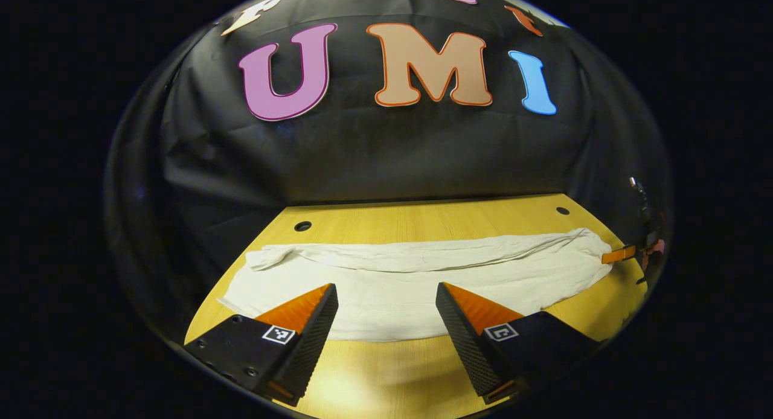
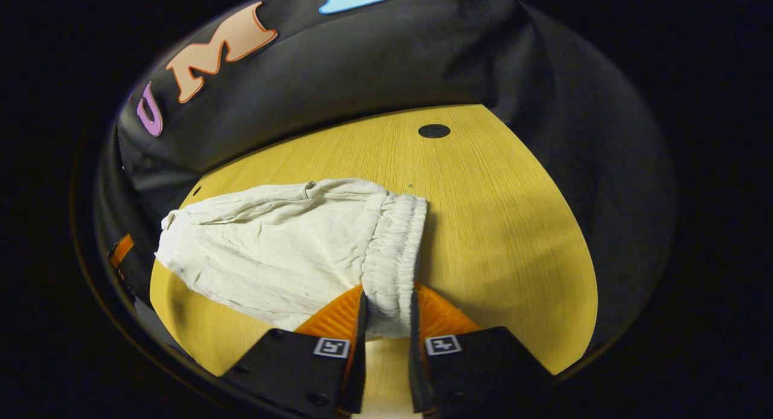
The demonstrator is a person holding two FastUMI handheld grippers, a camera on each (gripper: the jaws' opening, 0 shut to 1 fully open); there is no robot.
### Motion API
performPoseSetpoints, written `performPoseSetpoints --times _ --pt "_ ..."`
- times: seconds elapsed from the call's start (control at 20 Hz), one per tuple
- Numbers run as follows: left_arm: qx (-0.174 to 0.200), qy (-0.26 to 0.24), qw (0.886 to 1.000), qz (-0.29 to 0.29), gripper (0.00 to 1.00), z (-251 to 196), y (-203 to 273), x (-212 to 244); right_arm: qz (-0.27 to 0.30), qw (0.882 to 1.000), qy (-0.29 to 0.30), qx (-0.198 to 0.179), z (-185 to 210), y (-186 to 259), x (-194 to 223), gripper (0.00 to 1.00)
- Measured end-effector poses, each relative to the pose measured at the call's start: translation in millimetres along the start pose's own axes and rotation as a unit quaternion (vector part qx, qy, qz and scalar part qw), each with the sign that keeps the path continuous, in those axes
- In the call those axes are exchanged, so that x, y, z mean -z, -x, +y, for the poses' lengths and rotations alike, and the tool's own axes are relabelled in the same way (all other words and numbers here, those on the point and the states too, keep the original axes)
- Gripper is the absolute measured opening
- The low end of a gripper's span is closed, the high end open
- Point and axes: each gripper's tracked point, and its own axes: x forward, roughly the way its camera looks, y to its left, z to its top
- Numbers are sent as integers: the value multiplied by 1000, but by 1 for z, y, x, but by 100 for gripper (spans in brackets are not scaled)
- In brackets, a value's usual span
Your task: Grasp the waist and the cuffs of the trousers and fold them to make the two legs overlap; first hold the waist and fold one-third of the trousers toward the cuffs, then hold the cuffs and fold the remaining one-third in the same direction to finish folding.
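Note:
White trousers [image 1: 416,280] lie stretched sideways across the wooden table [image 1: 374,371], with a long crease along their far side. My left gripper [image 1: 386,286] hangs open over their near edge, close to the cuff end, nothing between its fingers. In the right gripper view the gathered elastic waistband [image 2: 395,238] runs straight between the fingers, and my right gripper [image 2: 386,310] is shut on its near end. The trousers [image 2: 272,250] spread off to the left from there. The right gripper's fingertip [image 1: 619,254] also appears at the trousers' far right end in the left gripper view.
The table has round cable holes [image 1: 302,226] [image 1: 562,211] [image 2: 433,130] near its back edge. Black cloth wall [image 1: 386,153] stands right behind the table. Bare wood [image 2: 507,226] lies to the right of the waistband. The left gripper [image 2: 121,250] shows at the far left edge.

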Motion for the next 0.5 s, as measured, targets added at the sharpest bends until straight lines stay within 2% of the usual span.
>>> performPoseSetpoints --times 0.1,0.25,0.5 --pt "1 7 1000 -4 97 -1 4 -1 -8 1000 -29 -5 3 3 -5 24" --pt "11 4 1000 -14 97 0 12 -1 -28 999 -28 -11 15 13 -12 13" --pt "51 4 998 -24 97 -5 17 0 -67 996 -62 -16 42 52 -35 13"
